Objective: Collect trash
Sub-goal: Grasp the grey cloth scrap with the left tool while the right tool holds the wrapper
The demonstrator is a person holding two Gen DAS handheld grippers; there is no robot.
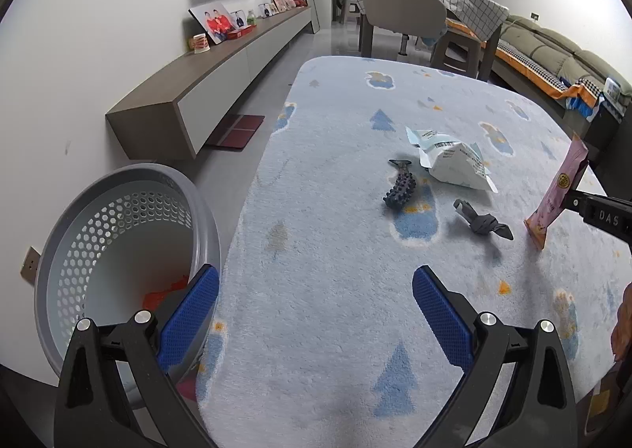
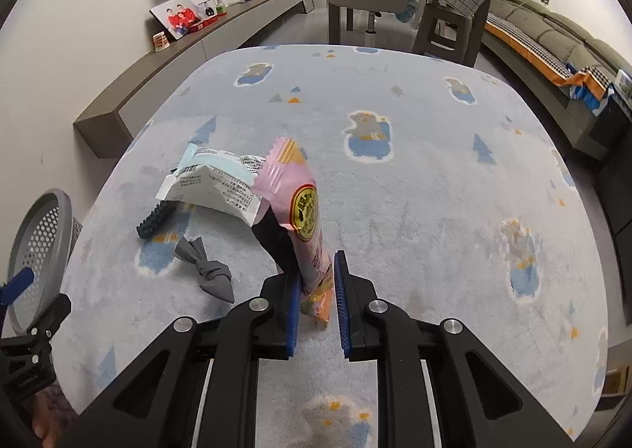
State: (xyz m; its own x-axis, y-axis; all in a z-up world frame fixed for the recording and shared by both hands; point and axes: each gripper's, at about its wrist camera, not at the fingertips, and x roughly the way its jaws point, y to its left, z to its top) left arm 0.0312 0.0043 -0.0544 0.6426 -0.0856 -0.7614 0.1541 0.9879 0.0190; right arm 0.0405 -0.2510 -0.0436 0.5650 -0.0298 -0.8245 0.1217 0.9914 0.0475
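Note:
My right gripper (image 2: 316,270) is shut on the lower end of a long pink snack wrapper (image 2: 300,207), which stands up off the rug; the wrapper (image 1: 557,191) also shows at the right edge of the left wrist view. On the pale blue rug (image 2: 434,191) lie a crumpled white and mint bag (image 2: 215,181), a dark spiky toy (image 2: 156,221) and a knotted grey cloth (image 2: 209,270). My left gripper (image 1: 316,282) is open and holds nothing, beside a grey perforated basket (image 1: 118,211) at the rug's left edge. Something orange-red (image 1: 166,292) lies in the basket.
A low wall cabinet (image 1: 221,80) with framed photos runs along the left. A chair (image 1: 403,13) and a table under a checked cloth stand beyond the rug. A green sofa (image 1: 553,53) lines the right side. A dark red mat (image 1: 237,130) lies under the cabinet.

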